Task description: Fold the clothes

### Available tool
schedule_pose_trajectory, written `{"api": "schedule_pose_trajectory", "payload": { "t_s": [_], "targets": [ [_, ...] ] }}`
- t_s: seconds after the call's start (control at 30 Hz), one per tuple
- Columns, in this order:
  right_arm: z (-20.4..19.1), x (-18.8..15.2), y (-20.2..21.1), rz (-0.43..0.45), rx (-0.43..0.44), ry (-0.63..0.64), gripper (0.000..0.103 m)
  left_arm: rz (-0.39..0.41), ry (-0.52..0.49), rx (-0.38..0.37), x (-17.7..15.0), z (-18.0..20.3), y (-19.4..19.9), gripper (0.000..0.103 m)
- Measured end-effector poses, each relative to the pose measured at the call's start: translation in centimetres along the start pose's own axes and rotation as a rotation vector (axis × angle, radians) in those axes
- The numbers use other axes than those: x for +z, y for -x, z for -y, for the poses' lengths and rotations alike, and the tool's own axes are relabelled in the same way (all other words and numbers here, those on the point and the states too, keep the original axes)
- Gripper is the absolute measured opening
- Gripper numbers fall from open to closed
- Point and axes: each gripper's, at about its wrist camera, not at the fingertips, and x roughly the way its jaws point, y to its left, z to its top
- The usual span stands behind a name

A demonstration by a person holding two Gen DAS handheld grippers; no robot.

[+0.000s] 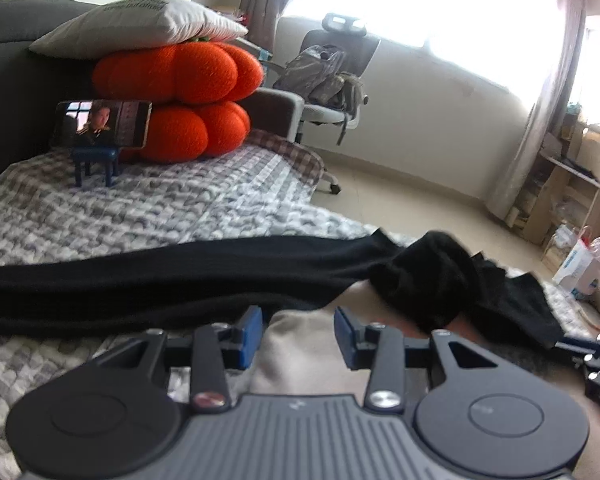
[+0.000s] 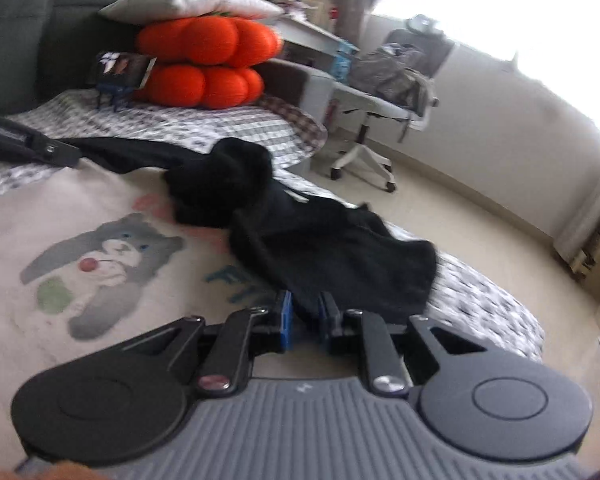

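Your right gripper is the one on the black garment, jaws narrow and pinching its near hem, cloth trailing away up-left across the cream shirt; your left gripper sits spread and empty over the cream, black strip lying crosswise just ahead.
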Motion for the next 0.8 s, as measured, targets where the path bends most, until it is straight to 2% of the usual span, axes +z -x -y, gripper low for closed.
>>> {"api": "schedule_pose_trajectory", "payload": {
  "t_s": [0.1,0.17,0.37,0.43,0.5,0.53,0.63,0.73,0.8],
  "targets": [
    [0.9,-0.7,-0.1,-0.003,0.011,-0.047,0.02,-0.019,-0.008,-0.056,1.1,1.0,0.1,0.046],
    [1.3,-1.1,0.1,0.0,0.029,-0.061,0.02,-0.048,-0.032,-0.097,1.6,2.0,-0.3,0.057],
    [1.0,-0.9,0.3,0.004,0.069,-0.019,0.02,-0.104,-0.087,-0.142,1.7,5.2,-2.0,0.058],
    [0.9,-0.5,0.2,-0.003,0.08,-0.007,0.021,-0.12,-0.109,-0.126,1.7,6.2,-2.6,0.058],
    [1.1,-0.3,-0.2,-0.018,0.072,-0.008,0.033,-0.124,-0.141,-0.077,1.7,7.4,-3.4,0.059],
    [1.3,-0.3,-0.5,-0.025,0.065,-0.014,0.042,-0.123,-0.155,-0.055,1.7,8.0,-3.8,0.06],
    [1.3,-0.2,-1.2,-0.04,0.055,0.006,0.043,-0.111,-0.184,-0.024,1.6,9.6,-5.0,0.068],
    [0.8,0.1,-2.0,-0.05,0.055,0.056,0.043,-0.12,-0.21,0.022,1.2,11.0,-6.6,0.069],
    [0.5,0.2,-2.6,-0.063,0.053,0.088,0.033,-0.154,-0.212,0.042,1.1,11.3,-7.6,0.068]
  ]
}}
